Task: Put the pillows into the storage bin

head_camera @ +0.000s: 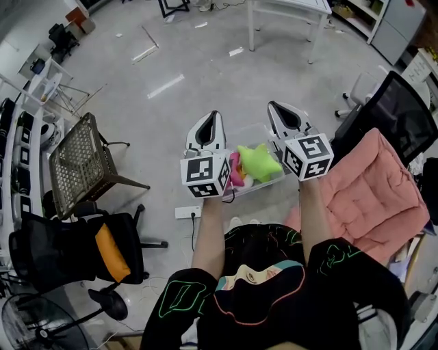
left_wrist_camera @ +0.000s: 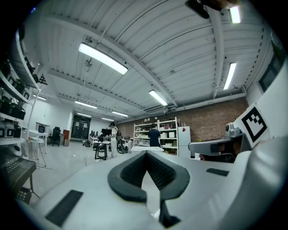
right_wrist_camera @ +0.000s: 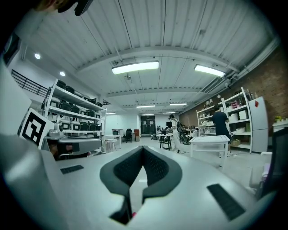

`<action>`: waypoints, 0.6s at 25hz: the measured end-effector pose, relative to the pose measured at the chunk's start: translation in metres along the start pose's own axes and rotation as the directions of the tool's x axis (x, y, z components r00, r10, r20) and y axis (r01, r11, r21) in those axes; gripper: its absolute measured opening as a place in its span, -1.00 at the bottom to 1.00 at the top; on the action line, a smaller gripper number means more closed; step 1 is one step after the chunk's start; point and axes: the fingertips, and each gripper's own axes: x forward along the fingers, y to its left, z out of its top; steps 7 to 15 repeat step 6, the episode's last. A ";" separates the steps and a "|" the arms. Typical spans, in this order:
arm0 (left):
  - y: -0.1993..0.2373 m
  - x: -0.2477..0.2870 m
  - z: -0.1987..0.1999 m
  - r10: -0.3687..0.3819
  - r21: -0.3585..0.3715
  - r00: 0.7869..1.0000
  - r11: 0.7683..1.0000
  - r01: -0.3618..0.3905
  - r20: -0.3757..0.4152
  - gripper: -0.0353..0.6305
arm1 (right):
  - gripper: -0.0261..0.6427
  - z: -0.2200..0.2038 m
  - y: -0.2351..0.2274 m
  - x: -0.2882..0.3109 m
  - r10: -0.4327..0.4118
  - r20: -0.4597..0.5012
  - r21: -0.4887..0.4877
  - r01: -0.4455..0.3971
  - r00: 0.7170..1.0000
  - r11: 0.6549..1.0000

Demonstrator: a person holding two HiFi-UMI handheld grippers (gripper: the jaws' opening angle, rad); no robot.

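In the head view a clear storage bin [head_camera: 268, 183] stands on the floor in front of the person. A green star-shaped pillow [head_camera: 259, 162] and a pink pillow [head_camera: 236, 171] lie in it. My left gripper [head_camera: 213, 113] is held level above the bin's left side, jaws together and empty. My right gripper [head_camera: 272, 104] is level above the bin's right side, also shut and empty. In the left gripper view the left gripper [left_wrist_camera: 146, 152] looks out into the room with its pads meeting. The right gripper [right_wrist_camera: 143, 148] shows the same in its own view. A large pink cushion [head_camera: 373, 191] lies on a chair at the right.
A mesh chair [head_camera: 79, 160] stands at the left, and a black office chair with an orange cushion [head_camera: 109, 251] is nearer the person. A black chair back [head_camera: 400, 116] rises at the right. A white table [head_camera: 287, 8] is far ahead. A power strip [head_camera: 187, 212] lies on the floor.
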 end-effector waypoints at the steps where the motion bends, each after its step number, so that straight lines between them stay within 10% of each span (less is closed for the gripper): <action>1: -0.001 -0.001 0.002 -0.003 -0.005 1.000 1.000 0.003 0.002 -0.91 | -0.92 0.003 0.001 -0.002 0.000 0.003 -0.002 0.000 1.000 1.000; 15: -0.008 -0.006 0.006 -0.006 0.017 1.000 1.000 0.006 -0.003 -0.91 | -0.91 0.012 0.001 -0.007 0.003 0.011 -0.012 -0.003 1.000 1.000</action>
